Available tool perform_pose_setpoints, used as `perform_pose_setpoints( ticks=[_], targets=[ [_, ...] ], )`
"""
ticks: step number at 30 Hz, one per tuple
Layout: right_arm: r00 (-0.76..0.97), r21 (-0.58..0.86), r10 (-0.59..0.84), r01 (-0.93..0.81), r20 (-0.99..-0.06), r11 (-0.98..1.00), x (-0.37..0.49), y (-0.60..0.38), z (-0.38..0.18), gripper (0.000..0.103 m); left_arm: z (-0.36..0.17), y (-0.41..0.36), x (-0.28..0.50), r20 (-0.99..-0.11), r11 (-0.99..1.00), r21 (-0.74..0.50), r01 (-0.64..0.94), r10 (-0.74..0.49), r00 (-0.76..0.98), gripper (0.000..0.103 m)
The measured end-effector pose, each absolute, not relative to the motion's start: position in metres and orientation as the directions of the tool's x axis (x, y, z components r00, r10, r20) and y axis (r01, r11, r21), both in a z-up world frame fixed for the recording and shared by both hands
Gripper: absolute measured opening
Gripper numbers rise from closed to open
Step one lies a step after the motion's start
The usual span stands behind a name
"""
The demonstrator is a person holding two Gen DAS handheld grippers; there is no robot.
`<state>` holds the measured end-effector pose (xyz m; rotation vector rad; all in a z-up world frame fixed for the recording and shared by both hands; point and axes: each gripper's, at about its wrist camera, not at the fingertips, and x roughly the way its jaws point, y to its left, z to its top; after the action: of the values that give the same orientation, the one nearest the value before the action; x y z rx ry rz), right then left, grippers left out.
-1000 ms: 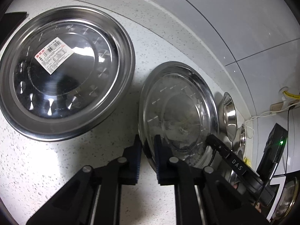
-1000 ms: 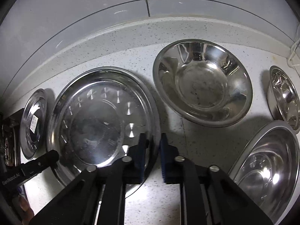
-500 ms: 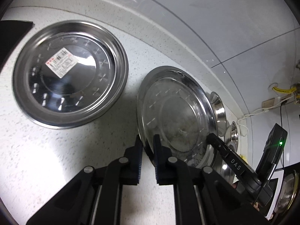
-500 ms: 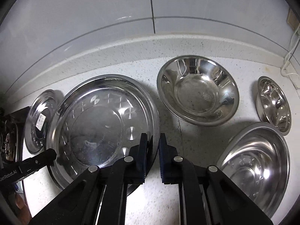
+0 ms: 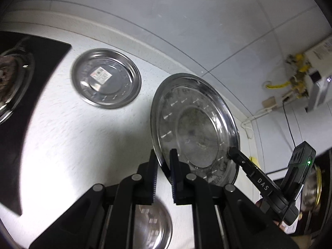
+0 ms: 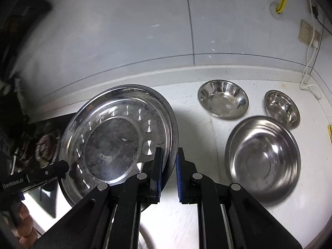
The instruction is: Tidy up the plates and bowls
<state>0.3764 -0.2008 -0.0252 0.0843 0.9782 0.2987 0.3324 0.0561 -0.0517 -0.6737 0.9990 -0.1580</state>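
Left wrist: white speckled desk (image 5: 68,128), grey tiled wall (image 5: 186,20), black stove (image 5: 18,78) at left. Labelled plate (image 5: 106,78) flat on desk. Left gripper (image 5: 164,164) clenched on rim of large plate (image 5: 195,124), held tilted off desk.

Right wrist: right gripper (image 6: 167,166) grasping same plate's opposite rim. Three bowls (image 6: 262,157) on desk at right, well apart from plate.

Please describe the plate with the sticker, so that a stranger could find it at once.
Look at the white counter below the tiled wall. Beside the black stove lies a flat steel plate. It alone carries a white label with red print; the held plate has none.
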Motion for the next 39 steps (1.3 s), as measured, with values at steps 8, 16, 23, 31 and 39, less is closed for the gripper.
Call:
perform_pose_setpoints(
  ticks=[8, 16, 23, 31, 39],
  targets=[
    [0.508, 0.226, 0.336, -0.267, -0.793, 0.937, 0.28, -0.187, -0.022, 0.012, -0.051, 0.075, 0.239, -0.723, 0.788, -0.593, -0.166, -0.431, 0.54, 0.01],
    [0.405, 0.25, 0.345, -0.268, -0.847, 0.93, 0.219, -0.178, -0.071, 0.012, -0.11, 0.085, 0.183, -0.784, 0.803, -0.564, -0.195, -0.446, 0.432, 0.01],
    [0.33, 0.234, 0.316, -0.266, -0.89, 0.935, 0.209, -0.168, -0.103, 0.013, -0.14, 0.088, 0.178, -0.821, 0.816, -0.534, -0.219, -0.439, 0.366, 0.011],
    [0.293, 0.244, 0.319, -0.265, -0.901, 0.933, 0.2, -0.169, -0.116, 0.013, -0.149, 0.085, 0.178, -0.843, 0.839, -0.503, -0.209, -0.424, 0.33, 0.011],
    [0.276, 0.248, 0.323, -0.276, -0.905, 0.929, 0.202, -0.168, -0.121, 0.014, -0.154, 0.082, 0.181, -0.856, 0.842, -0.49, -0.227, -0.414, 0.31, 0.012]
  ],
)
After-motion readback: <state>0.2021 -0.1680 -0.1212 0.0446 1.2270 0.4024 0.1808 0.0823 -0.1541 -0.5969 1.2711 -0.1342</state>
